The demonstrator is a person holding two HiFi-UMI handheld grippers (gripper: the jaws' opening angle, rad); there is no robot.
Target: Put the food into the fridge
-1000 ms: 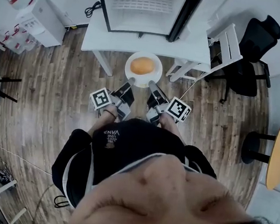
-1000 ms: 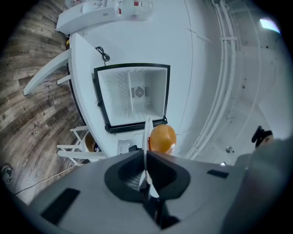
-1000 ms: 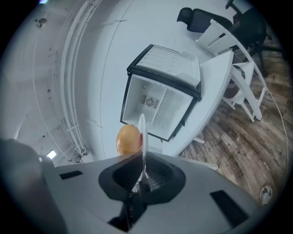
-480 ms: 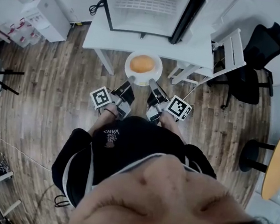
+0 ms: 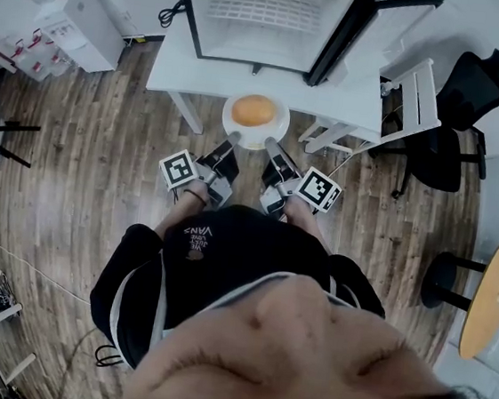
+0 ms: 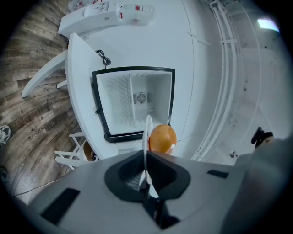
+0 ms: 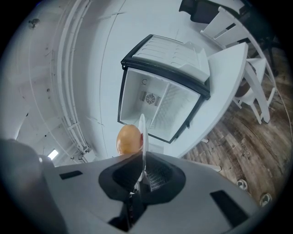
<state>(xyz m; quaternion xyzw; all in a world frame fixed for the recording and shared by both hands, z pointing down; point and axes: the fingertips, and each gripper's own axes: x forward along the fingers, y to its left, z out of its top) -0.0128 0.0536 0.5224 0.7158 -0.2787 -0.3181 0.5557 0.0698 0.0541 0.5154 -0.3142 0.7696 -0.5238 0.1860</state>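
right gripper view: plate in claw

Orange-gold food on a white plate — fridge white inside, black-framed — counter white, floor brown wood-grain.

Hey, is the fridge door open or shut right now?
Open. The door stands swung aside, and the fridge shows its white interior and rear fan.

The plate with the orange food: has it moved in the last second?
Yes. In the head view the plate has edged forward, further over the white table, towards the open fridge.
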